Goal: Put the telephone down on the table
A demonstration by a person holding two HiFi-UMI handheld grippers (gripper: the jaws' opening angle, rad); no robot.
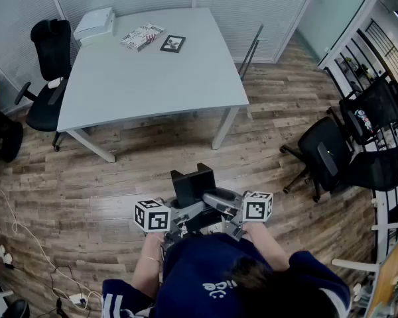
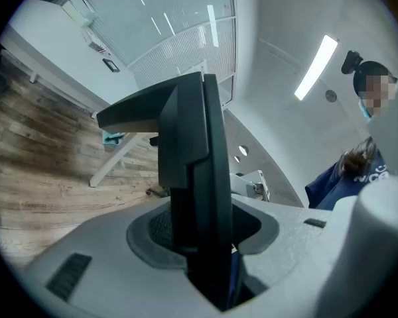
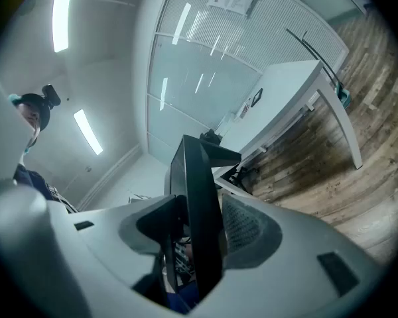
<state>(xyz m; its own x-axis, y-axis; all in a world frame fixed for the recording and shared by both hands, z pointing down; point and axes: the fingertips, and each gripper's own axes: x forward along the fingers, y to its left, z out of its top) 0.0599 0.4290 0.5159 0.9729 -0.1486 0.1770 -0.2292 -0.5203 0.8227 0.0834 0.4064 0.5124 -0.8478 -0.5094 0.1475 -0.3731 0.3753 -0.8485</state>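
The black telephone (image 1: 193, 185) hangs in the air over the wooden floor, close in front of the person and short of the pale table (image 1: 186, 85). My left gripper (image 1: 180, 215) grips it from the left and my right gripper (image 1: 220, 206) from the right. In the left gripper view the telephone (image 2: 194, 171) stands edge-on, pinched between the grey jaws of the left gripper (image 2: 205, 244). In the right gripper view the telephone's (image 3: 198, 197) dark slab is clamped the same way in the right gripper (image 3: 192, 244). Its lower part is hidden by the jaws.
On the table's far end lie a white box (image 1: 95, 25), a magazine (image 1: 142, 36) and a small framed picture (image 1: 173, 44). A black office chair (image 1: 50, 68) stands at the table's left, and more black chairs (image 1: 338, 152) at the right. Cables (image 1: 26, 237) trail on the floor at the left.
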